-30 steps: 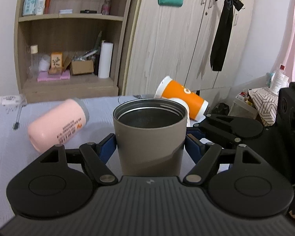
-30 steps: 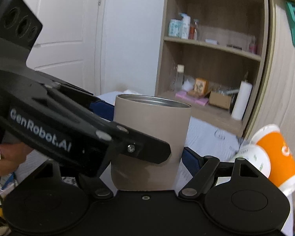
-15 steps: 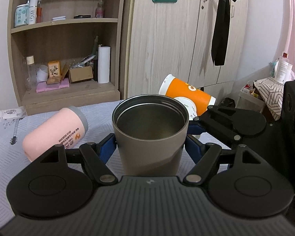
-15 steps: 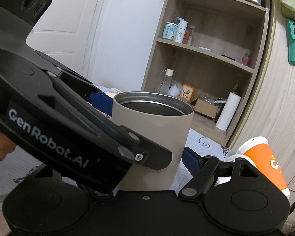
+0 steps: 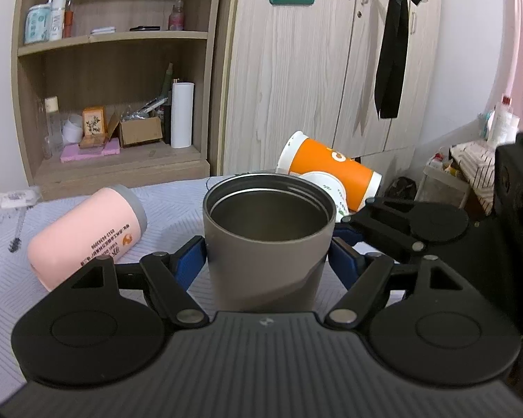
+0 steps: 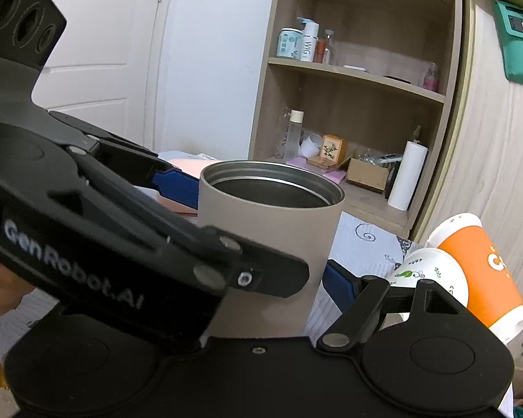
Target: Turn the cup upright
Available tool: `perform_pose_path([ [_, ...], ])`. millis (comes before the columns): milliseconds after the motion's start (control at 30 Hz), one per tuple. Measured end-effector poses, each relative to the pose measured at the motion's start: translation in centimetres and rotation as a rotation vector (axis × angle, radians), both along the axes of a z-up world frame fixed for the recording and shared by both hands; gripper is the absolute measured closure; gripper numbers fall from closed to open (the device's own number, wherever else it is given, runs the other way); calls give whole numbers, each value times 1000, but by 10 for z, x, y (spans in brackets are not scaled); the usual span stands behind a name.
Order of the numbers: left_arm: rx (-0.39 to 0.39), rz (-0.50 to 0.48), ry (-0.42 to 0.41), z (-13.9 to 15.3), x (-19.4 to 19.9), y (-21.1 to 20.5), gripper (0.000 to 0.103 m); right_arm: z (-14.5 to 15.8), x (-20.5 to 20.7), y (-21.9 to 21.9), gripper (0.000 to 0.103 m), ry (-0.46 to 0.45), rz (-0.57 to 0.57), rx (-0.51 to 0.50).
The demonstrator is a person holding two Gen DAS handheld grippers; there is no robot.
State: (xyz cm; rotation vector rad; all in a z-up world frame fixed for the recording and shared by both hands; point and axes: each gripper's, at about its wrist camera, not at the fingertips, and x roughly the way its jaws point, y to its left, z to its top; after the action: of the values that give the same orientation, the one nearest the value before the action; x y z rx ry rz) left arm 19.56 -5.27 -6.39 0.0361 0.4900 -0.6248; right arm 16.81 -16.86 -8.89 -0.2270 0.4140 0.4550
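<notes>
Two grippers meet around one grey cup, which stands upright on the tabletop with its open mouth facing up and its dark metal inside in plain sight. We see our left gripper with its blue fingers set against both sides of the cup wall, pinching it low on the body. In the right wrist view the same cup fills the middle, and the left gripper crosses in front of it from the left, one blue pad lying against the cup just under the rim. Our right gripper shows only one blue finger just beside the cup's lower right side; the other is hidden behind the left gripper, so we cannot tell whether it is clamped on the cup or spread beside it.

Left of the grey cup a pink tumbler lies on its side on the patterned cloth, its grey collar pointing up and to the right, apart from the gripper. Behind and to the right an orange paper cup lies tilted on its side, and a white paper cup with green leaves lies against it, both near the grey cup's far rim. Beyond the tabletop we see a wooden shelf unit holding bottles, a small box and a white roll, and beside it a pale wardrobe with a black ribbon hanging on its door.
</notes>
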Motion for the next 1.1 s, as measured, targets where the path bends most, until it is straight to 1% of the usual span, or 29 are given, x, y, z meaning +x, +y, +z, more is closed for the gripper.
perform_pose_path([
  [100, -12, 14, 23, 3, -2, 4, 26, 2, -5, 0, 19, 4, -5, 4],
  [200, -34, 30, 22, 9, -10, 11, 22, 5, -16, -1, 14, -7, -8, 13],
  [267, -49, 45, 20, 12, -16, 17, 21, 5, -23, -3, 14, -8, -18, 19],
  [400, -54, 97, -1, 20, -38, 29, 20, 8, -40, -7, 14, -10, -39, 39],
  [600, -65, 164, -44, 37, -73, 45, 18, 19, -70, -12, 14, -45, -78, 60],
  [767, -56, 210, -83, 56, -104, 51, 18, 33, -97, -10, 14, -91, -100, 59],
  [867, -42, 255, -109, 65, -119, 52, 17, 42, -113, -6, 14, -115, -128, 63],
  [1000, -35, 309, -130, 76, -140, 53, 16, 56, -132, -10, 13, -112, -163, 92],
  [1100, -33, 332, -144, 83, -156, 55, 15, 66, -146, -14, 13, -117, -184, 103],
])
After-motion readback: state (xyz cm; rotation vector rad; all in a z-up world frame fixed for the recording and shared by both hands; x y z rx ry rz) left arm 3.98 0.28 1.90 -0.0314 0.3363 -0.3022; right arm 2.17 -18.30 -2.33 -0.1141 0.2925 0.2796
